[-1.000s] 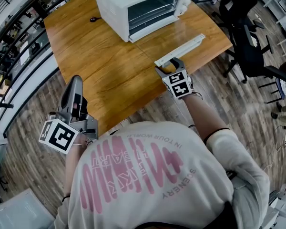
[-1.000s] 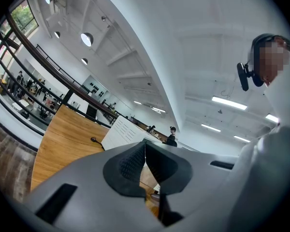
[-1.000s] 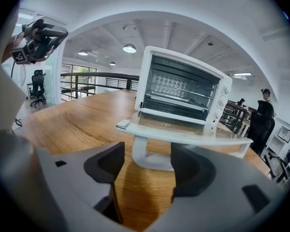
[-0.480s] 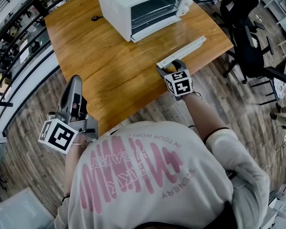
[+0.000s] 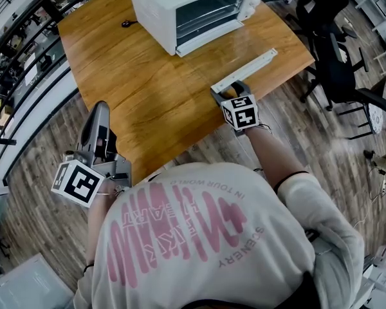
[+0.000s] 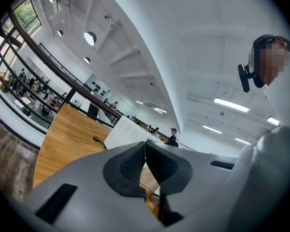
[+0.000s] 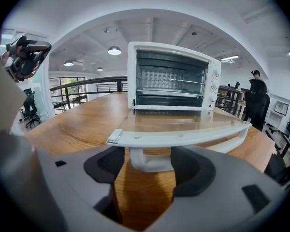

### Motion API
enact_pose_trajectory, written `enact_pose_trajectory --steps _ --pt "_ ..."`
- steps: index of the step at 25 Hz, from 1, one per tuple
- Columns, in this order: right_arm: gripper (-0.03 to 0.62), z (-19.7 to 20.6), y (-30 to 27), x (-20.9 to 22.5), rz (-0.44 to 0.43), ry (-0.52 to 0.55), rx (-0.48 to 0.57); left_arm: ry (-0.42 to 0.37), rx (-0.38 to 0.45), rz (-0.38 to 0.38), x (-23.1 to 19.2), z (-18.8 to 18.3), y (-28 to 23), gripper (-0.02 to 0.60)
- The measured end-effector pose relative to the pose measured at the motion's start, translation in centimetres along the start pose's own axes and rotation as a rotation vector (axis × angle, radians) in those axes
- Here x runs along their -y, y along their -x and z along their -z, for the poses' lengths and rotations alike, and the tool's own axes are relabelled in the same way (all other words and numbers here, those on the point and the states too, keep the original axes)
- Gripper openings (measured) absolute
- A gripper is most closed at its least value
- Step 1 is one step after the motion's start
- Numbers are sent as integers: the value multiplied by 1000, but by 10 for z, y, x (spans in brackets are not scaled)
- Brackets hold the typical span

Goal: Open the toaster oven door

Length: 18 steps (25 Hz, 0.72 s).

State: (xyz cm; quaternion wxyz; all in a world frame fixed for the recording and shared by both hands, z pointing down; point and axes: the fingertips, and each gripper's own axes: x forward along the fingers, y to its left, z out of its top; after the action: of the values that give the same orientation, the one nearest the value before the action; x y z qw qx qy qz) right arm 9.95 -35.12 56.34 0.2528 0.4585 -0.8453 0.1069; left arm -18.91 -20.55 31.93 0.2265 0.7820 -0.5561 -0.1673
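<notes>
The white toaster oven point(image 5: 180, 5) stands at the far side of the wooden table point(image 5: 135, 76). Its glass door point(image 5: 244, 69) lies folded down flat toward me. In the right gripper view the oven point(image 7: 171, 76) gapes open behind the door point(image 7: 183, 124). My right gripper point(image 5: 226, 93) sits at the left end of the door's edge. Its jaws point(image 7: 147, 178) stand open around the left end of the white handle point(image 7: 150, 161), with a sliver of table showing beside it. My left gripper point(image 5: 98, 118) hangs off the table's near left edge, pads pressed together point(image 6: 145, 158), holding nothing.
Black office chairs point(image 5: 334, 50) stand right of the table. A dark cable end point(image 5: 125, 24) lies on the table left of the oven. Railings and a lower floor lie beyond the table's left side.
The right gripper and the door edge shifted slightly away from me a second ago, then stayed still. The left gripper has barely moved.
</notes>
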Motion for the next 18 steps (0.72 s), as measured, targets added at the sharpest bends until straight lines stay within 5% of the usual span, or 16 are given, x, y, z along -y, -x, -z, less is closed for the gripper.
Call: enact_pose_trajectory --steps 18 --pt "284 15 0 0 -24 7 -102 11 -20 21 2 4 -14 21"
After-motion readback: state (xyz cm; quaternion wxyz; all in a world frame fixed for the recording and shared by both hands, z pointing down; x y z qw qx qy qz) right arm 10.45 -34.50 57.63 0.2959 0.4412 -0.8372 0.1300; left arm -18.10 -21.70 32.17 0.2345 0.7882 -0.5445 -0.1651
